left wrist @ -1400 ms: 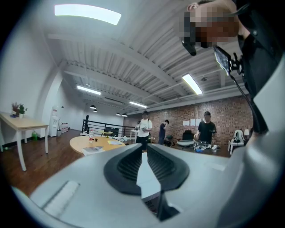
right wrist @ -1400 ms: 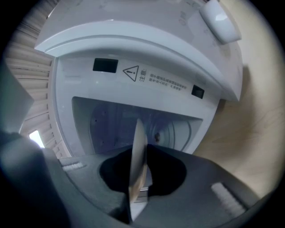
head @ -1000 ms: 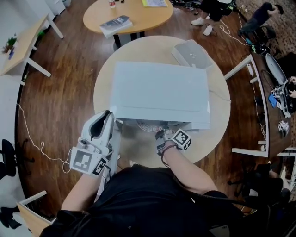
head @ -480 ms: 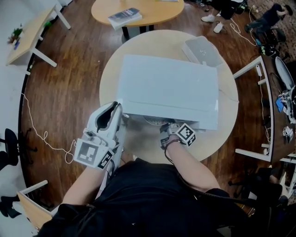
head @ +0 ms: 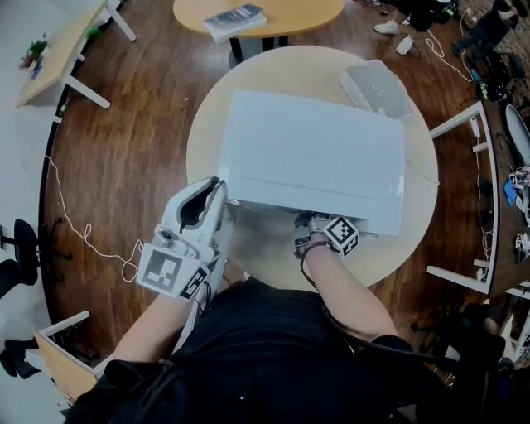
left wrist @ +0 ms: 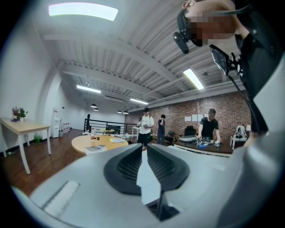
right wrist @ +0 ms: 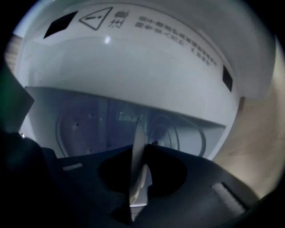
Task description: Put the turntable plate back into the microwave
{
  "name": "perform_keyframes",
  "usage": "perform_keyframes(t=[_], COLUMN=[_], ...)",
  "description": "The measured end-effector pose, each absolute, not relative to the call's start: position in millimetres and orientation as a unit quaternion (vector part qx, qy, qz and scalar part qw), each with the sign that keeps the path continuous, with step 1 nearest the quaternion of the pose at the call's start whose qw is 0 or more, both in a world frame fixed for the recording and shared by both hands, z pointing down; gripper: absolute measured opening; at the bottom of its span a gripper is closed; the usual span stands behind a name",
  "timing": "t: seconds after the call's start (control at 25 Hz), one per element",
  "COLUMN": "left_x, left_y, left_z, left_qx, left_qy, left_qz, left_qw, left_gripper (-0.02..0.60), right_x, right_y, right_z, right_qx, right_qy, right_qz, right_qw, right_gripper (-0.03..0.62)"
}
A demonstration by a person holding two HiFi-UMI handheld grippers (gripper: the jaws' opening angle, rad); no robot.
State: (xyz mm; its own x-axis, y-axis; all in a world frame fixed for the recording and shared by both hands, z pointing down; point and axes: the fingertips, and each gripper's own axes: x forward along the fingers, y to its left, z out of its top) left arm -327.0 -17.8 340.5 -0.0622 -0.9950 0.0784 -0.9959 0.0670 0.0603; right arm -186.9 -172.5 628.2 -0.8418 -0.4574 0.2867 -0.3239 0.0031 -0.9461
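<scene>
One microwave [head: 315, 157], a white smooth-topped rectangular box, sits on one round pale wooden table [head: 204, 153]. One white lidded plastic box [head: 377, 89] with rounded corners lies at 1 o'clock of it on the same tabletop. There are two grippers, each with one marker cube of black-and-white squares.

The left gripper [head: 217, 186] is at 7 o'clock of the microwave. In the left gripper view its ribbed black pads [left wrist: 129, 164] are drawn narrow onto one thin, flat white panel, the edge of the microwave door [left wrist: 149, 182].

The right gripper [head: 308, 222] is at 6 o'clock, its tips under the front edge of the microwave's top. In the right gripper view its jaws are pinched on the one turntable plate [right wrist: 137, 156], a thin sheet of clear glass seen edge-on. The plate reaches into the open cavity, whose walls are smooth and white. The frame above the opening carries two small black square slots [right wrist: 60, 24] and one printed warning triangle [right wrist: 95, 18].

On the dark plank floor [head: 132, 166] beyond stand two more tables: one oval wooden one [head: 273, 10] at 12 o'clock bearing a single book [head: 236, 21], and one rectangular desk [head: 58, 58] at 10 o'clock
</scene>
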Motion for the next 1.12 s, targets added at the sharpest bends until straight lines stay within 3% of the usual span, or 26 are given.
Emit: perform_keyframes(t=[0.76, 1.12], left_x=[-332.4, -335.7], left_y=[-4.0, 3.7], left_z=[341.9, 336.1], left_qx=[0.672, 0.661], left_qy=[-0.738, -0.748], left_qz=[0.032, 0.029], left_qw=[0.053, 0.044], left_gripper=[0.035, 0.034], right_x=[-201.5, -208.8], right_y=[-188.7, -192.8], right_z=[636.0, 649.1], right_qx=[-0.316, -0.349], right_qy=[0.689, 0.682], right_qz=[-0.647, -0.639], right_qw=[0.084, 0.061], right_gripper=[0.037, 0.037])
